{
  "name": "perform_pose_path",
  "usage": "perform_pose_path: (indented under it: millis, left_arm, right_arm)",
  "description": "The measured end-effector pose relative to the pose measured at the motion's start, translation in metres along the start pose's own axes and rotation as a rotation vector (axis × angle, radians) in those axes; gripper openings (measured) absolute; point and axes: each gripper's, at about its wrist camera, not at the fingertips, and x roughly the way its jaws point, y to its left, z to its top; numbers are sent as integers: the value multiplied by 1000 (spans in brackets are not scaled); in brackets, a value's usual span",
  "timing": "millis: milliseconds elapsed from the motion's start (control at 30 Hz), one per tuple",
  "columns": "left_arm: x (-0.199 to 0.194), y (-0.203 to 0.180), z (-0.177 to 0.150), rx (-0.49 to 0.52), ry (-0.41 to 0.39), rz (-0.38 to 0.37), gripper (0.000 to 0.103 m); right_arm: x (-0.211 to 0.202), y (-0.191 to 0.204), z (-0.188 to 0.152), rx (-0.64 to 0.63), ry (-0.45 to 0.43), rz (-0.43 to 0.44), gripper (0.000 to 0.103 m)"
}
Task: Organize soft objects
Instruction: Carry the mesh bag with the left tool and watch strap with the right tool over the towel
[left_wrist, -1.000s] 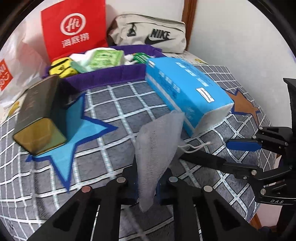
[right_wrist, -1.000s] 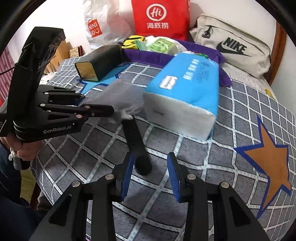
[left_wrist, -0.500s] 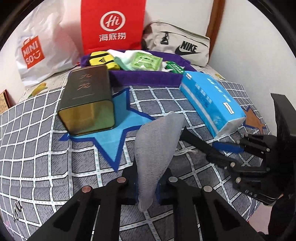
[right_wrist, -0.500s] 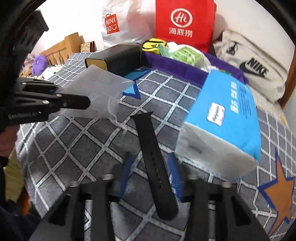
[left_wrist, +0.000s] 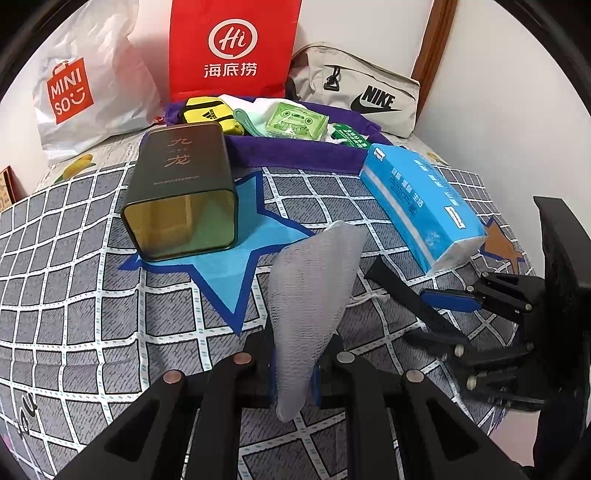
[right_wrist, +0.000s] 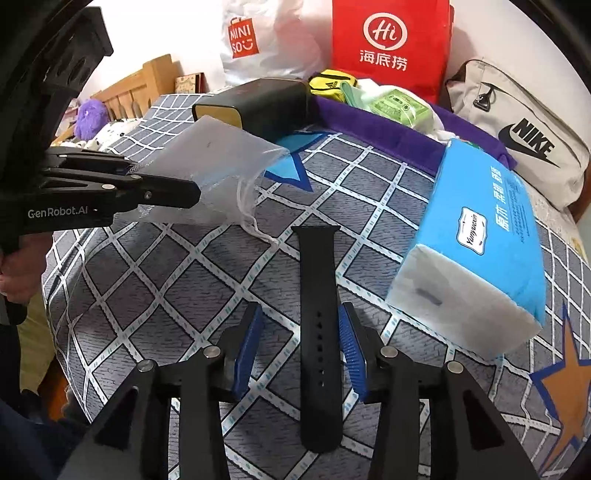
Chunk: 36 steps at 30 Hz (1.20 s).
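Beside the blue tissue pack (right_wrist: 484, 236), the right gripper (right_wrist: 301, 349) has seemingly reached the black rubber watch strap (right_wrist: 319, 317), jaws opening astride it, while the left gripper (left_wrist: 293, 373) stays clamped on the grey mesh pouch (left_wrist: 314, 291).

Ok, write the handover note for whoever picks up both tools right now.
Left tool: shut on the grey mesh pouch, held up off the bedspread.
Right tool: jaws opening, straddling the black watch strap, which lies flat on the bedspread; pads not pressing on it.
Blue tissue pack lies just right of the strap; purple tray behind already holds several items.
Done: pouch picked up.
Left: grip the strap; probably slip it into the pouch.
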Motion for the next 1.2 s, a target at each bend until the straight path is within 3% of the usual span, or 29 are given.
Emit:
perform_pose_path:
  millis: [67,267,667,1200]
  left_arm:
    - [-1,0,0,-1,-2,1,13]
    - [-12,0,4,-6,-15,-2,13]
    - [-49,3,35,-33,-65,2,13]
    - [-56,7,92,-66,-98,44,13]
  right_arm:
    - [-1,-5,1,20,1,2,21]
    - [-4,-3,8,34,24,-2,20]
    - [-43,-12,40,101,-63,20,20]
    - [-63,-69,97,200,-146,-28,20]
